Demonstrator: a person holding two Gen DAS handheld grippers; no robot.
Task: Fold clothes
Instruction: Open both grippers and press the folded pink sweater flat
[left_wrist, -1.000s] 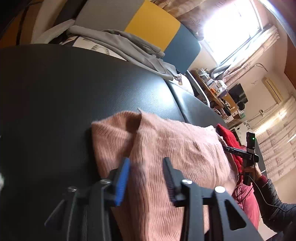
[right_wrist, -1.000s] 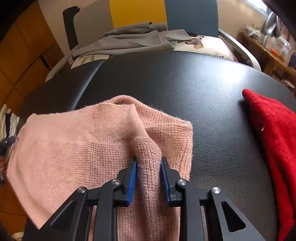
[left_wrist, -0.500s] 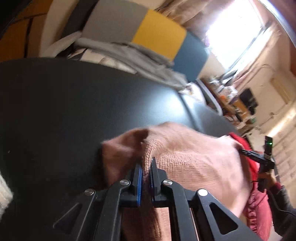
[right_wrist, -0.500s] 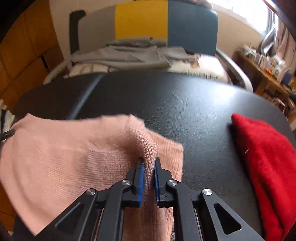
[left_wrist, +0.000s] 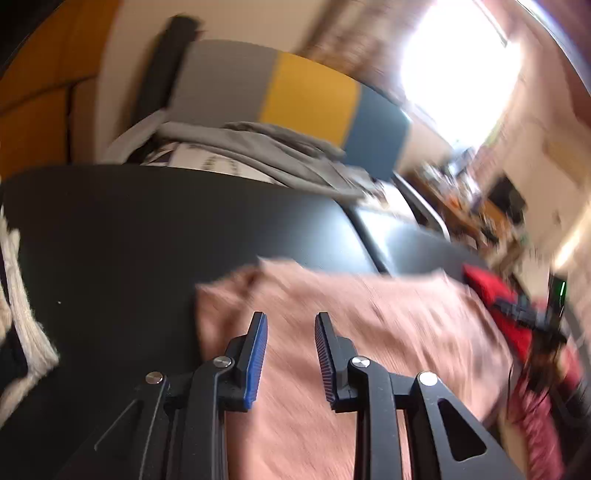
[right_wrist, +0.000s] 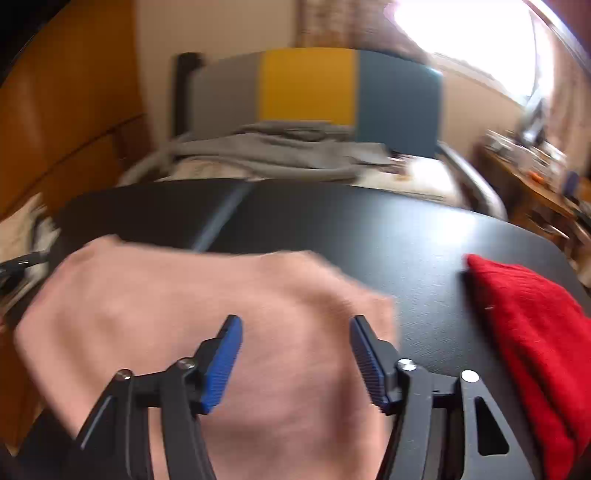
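A pink knit sweater (left_wrist: 369, 332) lies folded on the black table (left_wrist: 147, 240). In the left wrist view my left gripper (left_wrist: 290, 325) is open just above the sweater's left part, with nothing between its fingers. The right wrist view shows the same pink sweater (right_wrist: 184, 314) under my right gripper (right_wrist: 295, 328), which stands wide open over the sweater's right edge. Both views are motion-blurred. A red knit garment (right_wrist: 528, 339) lies on the table (right_wrist: 369, 229) to the right of the sweater.
A chair with a grey, yellow and blue back (right_wrist: 314, 88) stands behind the table, grey clothes (right_wrist: 277, 155) piled on its seat. A cream knit piece (left_wrist: 18, 314) lies at the table's left edge. A cluttered wooden shelf (right_wrist: 535, 173) is at the right.
Both grippers were shut on pinches of the pink sweater half a second ago; now both have opened and let it go. The sweater lies flatter, and both cameras have pulled back a little.
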